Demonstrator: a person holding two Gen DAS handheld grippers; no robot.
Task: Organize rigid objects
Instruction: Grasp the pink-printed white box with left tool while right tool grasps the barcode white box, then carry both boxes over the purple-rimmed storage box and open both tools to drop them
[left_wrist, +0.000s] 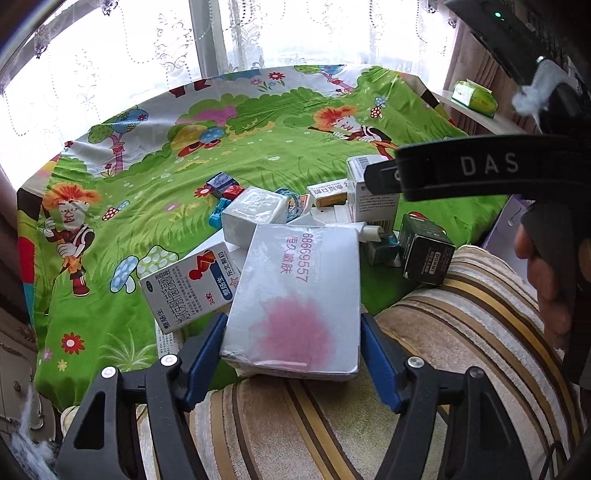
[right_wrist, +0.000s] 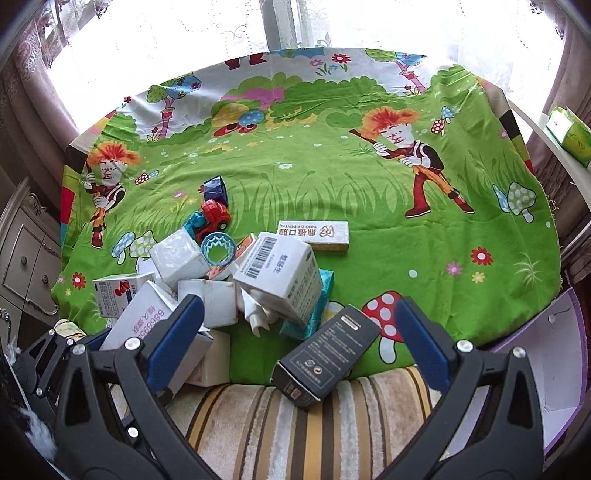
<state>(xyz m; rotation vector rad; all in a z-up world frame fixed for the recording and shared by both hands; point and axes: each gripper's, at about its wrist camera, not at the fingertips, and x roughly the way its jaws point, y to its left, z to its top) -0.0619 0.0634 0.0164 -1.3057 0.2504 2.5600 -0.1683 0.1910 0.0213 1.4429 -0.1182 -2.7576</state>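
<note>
Left wrist view: left tongs (left_wrist: 293, 347) gripped a flat white packet (left_wrist: 295, 299), blue pads against both its sides, above a striped cushion (left_wrist: 461, 332). Cartoon-print green cloth (left_wrist: 184, 147) covered the table; lace curtains (left_wrist: 110, 55) hung behind.

Right wrist view: right tongs (right_wrist: 299, 332) stood wide open, empty, a black box (right_wrist: 327, 350) lying between them on the cloth edge. Box pile (right_wrist: 221, 273) sat left; a drawer cabinet (right_wrist: 29, 258) stood farther left.

Between the blue matt pads of the left gripper (left_wrist: 293, 354) a white box (left_wrist: 295, 295) is gleaming — wrapped in glossy film. Ahead, thin printed cloth (left_wrist: 166, 206) is lying lightly creased. Below the right gripper (right_wrist: 299, 339) a matt black carton (right_wrist: 327, 354) is resting on plush striped fabric (right_wrist: 332, 417) — soft, ribbed pile.
</note>
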